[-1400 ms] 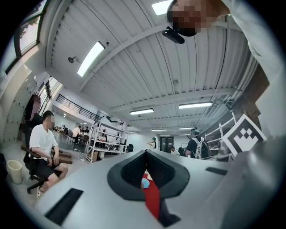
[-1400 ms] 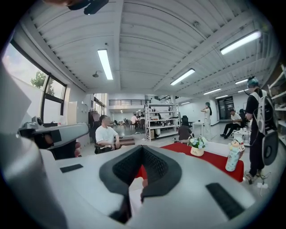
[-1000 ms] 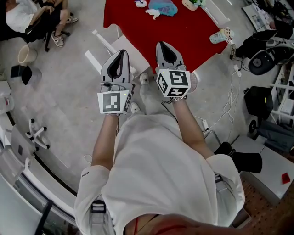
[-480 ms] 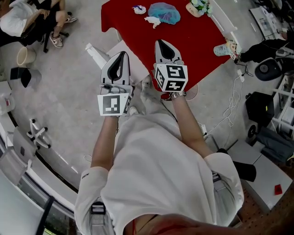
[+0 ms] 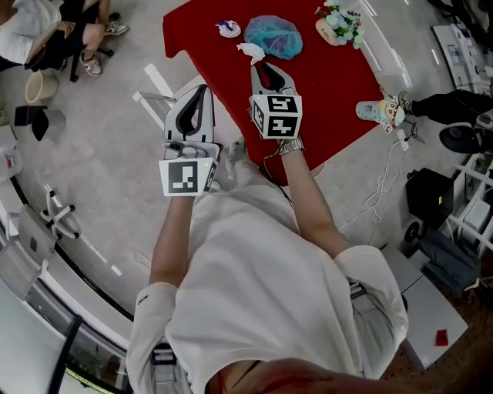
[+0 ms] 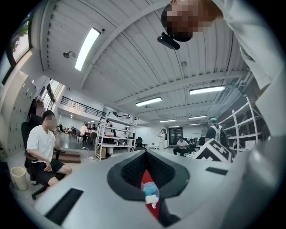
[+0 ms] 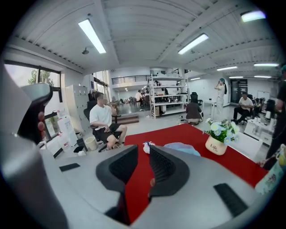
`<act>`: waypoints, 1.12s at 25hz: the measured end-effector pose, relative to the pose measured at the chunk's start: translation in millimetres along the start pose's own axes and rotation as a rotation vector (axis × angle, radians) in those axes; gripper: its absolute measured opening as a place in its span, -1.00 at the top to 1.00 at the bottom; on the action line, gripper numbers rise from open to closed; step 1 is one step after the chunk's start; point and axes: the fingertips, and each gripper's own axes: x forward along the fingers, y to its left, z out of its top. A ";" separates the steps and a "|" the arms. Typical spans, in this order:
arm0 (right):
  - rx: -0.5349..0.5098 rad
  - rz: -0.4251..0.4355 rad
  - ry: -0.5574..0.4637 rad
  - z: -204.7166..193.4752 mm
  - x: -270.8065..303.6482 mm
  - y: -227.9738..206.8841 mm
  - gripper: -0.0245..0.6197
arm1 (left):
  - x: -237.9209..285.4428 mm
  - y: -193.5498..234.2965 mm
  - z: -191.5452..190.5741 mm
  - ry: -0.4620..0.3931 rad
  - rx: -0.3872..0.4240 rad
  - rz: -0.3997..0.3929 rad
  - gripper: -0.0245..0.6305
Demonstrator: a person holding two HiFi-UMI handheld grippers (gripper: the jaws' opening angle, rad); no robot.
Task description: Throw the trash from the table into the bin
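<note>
The right gripper [image 5: 260,66] is held over the red table [image 5: 323,77], angled down toward the trash. Its jaws have just been opening and are only a narrow gap apart, with nothing between them but the table. The left gripper [image 5: 202,88] is held off the table's left edge with its tips together, and nothing is gripped.

Three pieces of trash can be counted. A white tissue [image 5: 251,51] lies just ahead of the right gripper, a blue net cap [image 5: 276,36] just beyond it, and a small white-and-blue wad [image 5: 228,28] near the far edge. All three are toward the table's left side. One flower pot [image 5: 339,23] is set at the far right. One bin [image 5: 35,88] is seen, well apart from the table on the floor, beside a seated person.

Trouble can be expected in a few places:
- **Opening too small:** the tissue could be pushed along instead of being taken.
- **Closing too low:** the red cloth might be pinched up with the tissue.
- **Light, soft trash:** a piece caught only by a corner could be dropped on the way to the bin.
- **Blue cap beside the tissue:** it may be dragged with it.
- **A throw from too far off:** the bin could be missed.
</note>
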 end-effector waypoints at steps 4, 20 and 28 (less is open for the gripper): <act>0.031 0.038 0.109 -21.0 44.6 -18.1 0.53 | 22.0 1.9 -3.5 0.034 0.024 0.020 0.91; 0.053 -0.025 0.372 -104.4 143.8 -70.9 0.31 | 74.2 0.4 -33.2 0.107 -0.018 0.028 0.91; 0.031 -0.076 0.402 -110.2 150.4 -78.0 0.74 | 68.9 14.1 -39.0 0.118 -0.018 0.057 0.91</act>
